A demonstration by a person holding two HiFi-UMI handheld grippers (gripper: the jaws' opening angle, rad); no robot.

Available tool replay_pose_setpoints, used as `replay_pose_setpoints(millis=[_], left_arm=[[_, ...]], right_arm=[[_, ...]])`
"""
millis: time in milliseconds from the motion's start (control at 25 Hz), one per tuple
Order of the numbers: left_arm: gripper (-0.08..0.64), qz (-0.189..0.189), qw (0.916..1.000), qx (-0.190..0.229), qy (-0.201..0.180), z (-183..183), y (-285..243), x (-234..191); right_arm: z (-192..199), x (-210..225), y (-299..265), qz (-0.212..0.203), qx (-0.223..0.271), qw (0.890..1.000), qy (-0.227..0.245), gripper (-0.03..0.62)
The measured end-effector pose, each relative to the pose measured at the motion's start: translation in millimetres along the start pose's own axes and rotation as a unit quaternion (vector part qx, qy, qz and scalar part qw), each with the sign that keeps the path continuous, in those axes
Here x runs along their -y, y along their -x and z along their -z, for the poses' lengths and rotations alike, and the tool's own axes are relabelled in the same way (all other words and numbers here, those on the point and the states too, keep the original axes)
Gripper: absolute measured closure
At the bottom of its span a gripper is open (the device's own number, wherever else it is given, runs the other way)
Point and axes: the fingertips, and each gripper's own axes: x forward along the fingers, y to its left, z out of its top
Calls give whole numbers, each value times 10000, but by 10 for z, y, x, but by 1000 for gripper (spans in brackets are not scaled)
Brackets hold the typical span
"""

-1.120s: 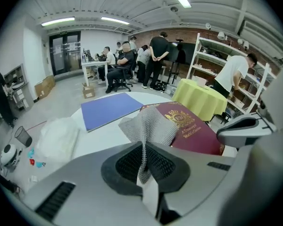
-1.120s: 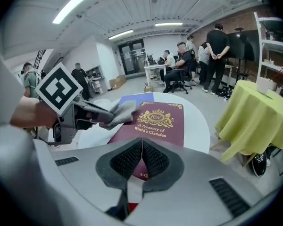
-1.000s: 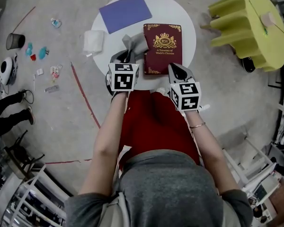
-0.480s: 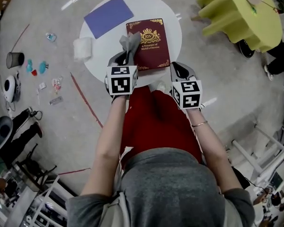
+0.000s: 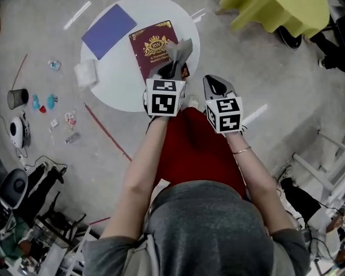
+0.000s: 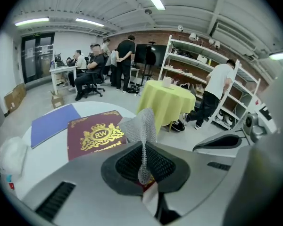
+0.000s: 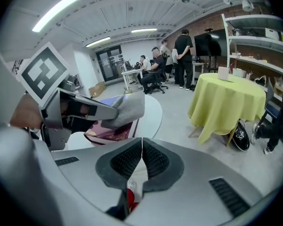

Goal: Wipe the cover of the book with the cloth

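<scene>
A maroon book (image 5: pixel 152 50) with a gold crest lies on the round white table (image 5: pixel 119 85). My left gripper (image 5: pixel 168 71) is shut on a grey mesh cloth (image 5: pixel 179 52), which stands over the book's near right corner. In the left gripper view the cloth (image 6: pixel 142 128) rises pinched between the jaws, with the book (image 6: pixel 95 136) just behind it. My right gripper (image 5: pixel 214 85) is shut on nothing and hangs off the table's near right edge. From the right gripper view (image 7: pixel 142 147) I see the left gripper (image 7: pixel 78 108) with the cloth (image 7: pixel 126 109) above the book (image 7: pixel 111 132).
A blue sheet (image 5: pixel 109 30) lies on the table left of the book, and a crumpled white cloth (image 5: pixel 85 73) sits at the table's left edge. A yellow-covered table (image 5: pixel 273 2) stands to the right. Small litter (image 5: pixel 46 105) dots the floor at left.
My left gripper has carried the cloth across the cover from the book's left side to its near right corner. The right gripper has kept its place by the table edge.
</scene>
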Motion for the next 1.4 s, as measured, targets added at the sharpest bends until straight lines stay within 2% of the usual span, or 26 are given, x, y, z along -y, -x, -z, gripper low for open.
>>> replay_pose_setpoints(millis=[200,400,1040,1400], left_arm=[[536,347,9993,-163,-40,76,-110,318],[535,395,9987,-323,-19,270,-111,353],[535,-258,9972,-242,652,740,419,-312],[536,-606,9936,-237,926,977,690,-753]], right_arm=[[78,78,17,71,-50,9999,-63,563],[74,10,-20,7,-93,9999,57,563],[-82,-693,-318,-574,-196,9947,829,563],[-53,-983,-494,-647,-365,9915,1069,563]])
